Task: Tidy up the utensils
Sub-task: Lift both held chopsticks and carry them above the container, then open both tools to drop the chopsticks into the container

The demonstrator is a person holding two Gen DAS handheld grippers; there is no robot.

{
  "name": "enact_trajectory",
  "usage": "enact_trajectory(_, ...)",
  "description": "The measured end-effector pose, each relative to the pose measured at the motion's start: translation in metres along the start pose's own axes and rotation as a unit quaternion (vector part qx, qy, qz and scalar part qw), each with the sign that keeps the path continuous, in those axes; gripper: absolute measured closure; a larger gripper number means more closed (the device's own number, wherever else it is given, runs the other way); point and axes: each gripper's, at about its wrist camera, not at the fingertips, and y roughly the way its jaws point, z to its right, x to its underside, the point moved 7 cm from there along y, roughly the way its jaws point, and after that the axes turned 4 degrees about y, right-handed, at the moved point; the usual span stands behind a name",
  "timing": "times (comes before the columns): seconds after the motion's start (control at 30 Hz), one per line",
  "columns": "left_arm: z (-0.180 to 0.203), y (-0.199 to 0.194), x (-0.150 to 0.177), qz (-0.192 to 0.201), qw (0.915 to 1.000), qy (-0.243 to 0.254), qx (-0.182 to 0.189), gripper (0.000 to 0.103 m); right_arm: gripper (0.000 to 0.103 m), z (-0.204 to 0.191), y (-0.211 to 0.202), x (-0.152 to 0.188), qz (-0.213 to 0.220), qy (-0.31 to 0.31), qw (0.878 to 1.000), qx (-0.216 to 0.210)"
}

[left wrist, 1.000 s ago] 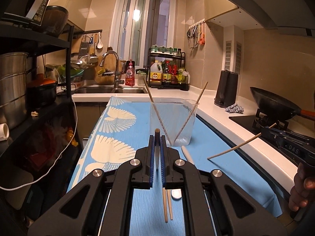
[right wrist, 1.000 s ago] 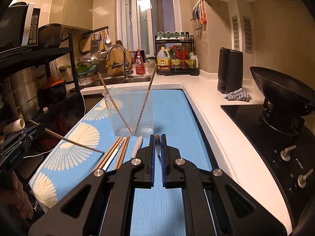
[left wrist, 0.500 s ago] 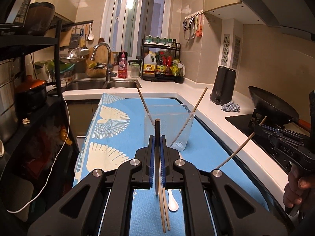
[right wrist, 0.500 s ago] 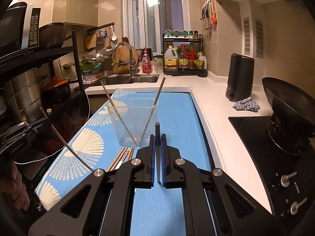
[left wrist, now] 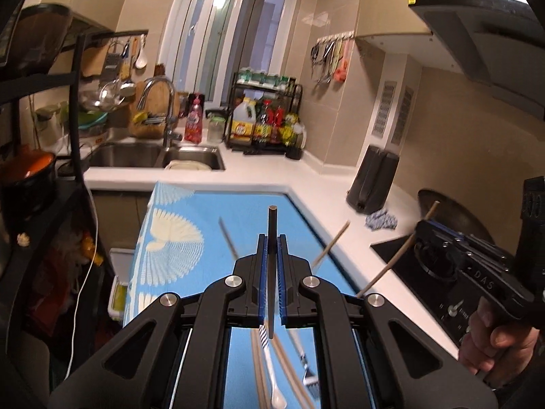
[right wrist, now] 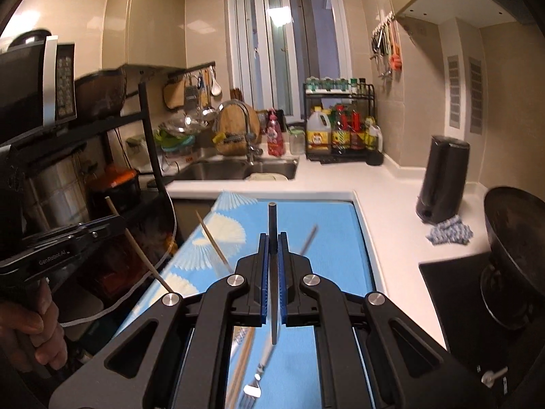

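My left gripper (left wrist: 271,238) is shut on a wooden chopstick (left wrist: 271,225) held upright, high above the blue mat (left wrist: 211,211). My right gripper (right wrist: 272,237) is shut on another chopstick (right wrist: 272,221), also upright. Each gripper shows in the other's view, the right gripper (left wrist: 453,248) with its chopstick slanting and the left gripper (right wrist: 78,235) likewise. The clear cup is mostly hidden behind my fingers; two chopsticks (left wrist: 332,243) (left wrist: 228,237) lean out of it. Below lie loose chopsticks (left wrist: 257,364), a white spoon (left wrist: 276,395) and a fork (left wrist: 308,380); the fork also shows in the right wrist view (right wrist: 253,387).
A sink (left wrist: 153,156) and faucet (left wrist: 163,102) sit at the back. A bottle rack (left wrist: 265,122) stands in the corner. A black kettle (left wrist: 373,179), a rag (left wrist: 381,220) and a stove with a wok (right wrist: 514,238) are on the right. A black shelf rack (left wrist: 37,170) is on the left.
Both grippers have risen and tilted, still holding their chopsticks. The cup has dropped behind the fingers, and the utensils on the mat now show below.
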Motion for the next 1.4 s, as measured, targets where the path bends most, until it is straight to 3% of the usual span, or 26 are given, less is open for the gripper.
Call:
enact_trajectory(0.17, 0.001, 0.006, -0.047, 0.050, 0.9986, -0.007, 0.012, 0.098, 0.098, -0.005, 0.014, -0.054, 0.052, 0.008, 0.999, -0.001)
enact_trajectory(0.3, -0.006, 0.037, -0.058, 0.061, 0.9981, -0.013, 0.001, 0.098, 0.098, -0.007, 0.046, -0.064, 0.055, 0.005, 0.998, 0.005)
enact_trajectory(0.5, -0.024, 0.098, -0.028, 0.022, 0.9996, -0.017, 0.008, 0.098, 0.098, -0.003, 0.100, -0.032, 0.019, -0.004, 1.000, 0.023)
enact_trajectory(0.6, -0.019, 0.123, -0.008, 0.008, 0.9998, 0.006, 0.019, 0.098, 0.098, 0.000, 0.120, -0.009, -0.001, -0.005, 1.000, 0.029)
enact_trajectory(0.7, -0.016, 0.138, 0.012, 0.000, 0.9993, 0.032, 0.017, 0.098, 0.098, 0.003, 0.132, 0.007, -0.018, -0.001, 0.999, 0.030)
enact_trajectory(0.87, -0.019, 0.148, 0.030, -0.018, 0.9993, 0.029, 0.016, 0.097, 0.096, 0.000, 0.143, 0.034, -0.053, -0.019, 0.998, 0.036)
enact_trajectory(0.97, -0.019, 0.146, 0.035, -0.021, 0.9991, 0.033, 0.013, 0.084, 0.087, 0.000, 0.139, 0.042, -0.062, -0.023, 0.997, 0.044)
enact_trajectory(1.03, -0.019, 0.136, 0.031, -0.010, 0.9993, 0.037, 0.004, 0.061, 0.079, 0.001, 0.132, 0.043, -0.060, -0.025, 0.997, 0.051)
enact_trajectory(1.1, -0.019, 0.125, 0.025, 0.005, 0.9992, 0.039, 0.000, 0.057, 0.073, 0.002, 0.125, 0.044, -0.059, -0.022, 0.996, 0.057)
enact_trajectory(1.4, -0.011, 0.077, 0.014, 0.053, 0.9973, 0.048, -0.017, 0.049, 0.073, -0.006, 0.072, 0.041, -0.018, -0.037, 0.997, 0.066)
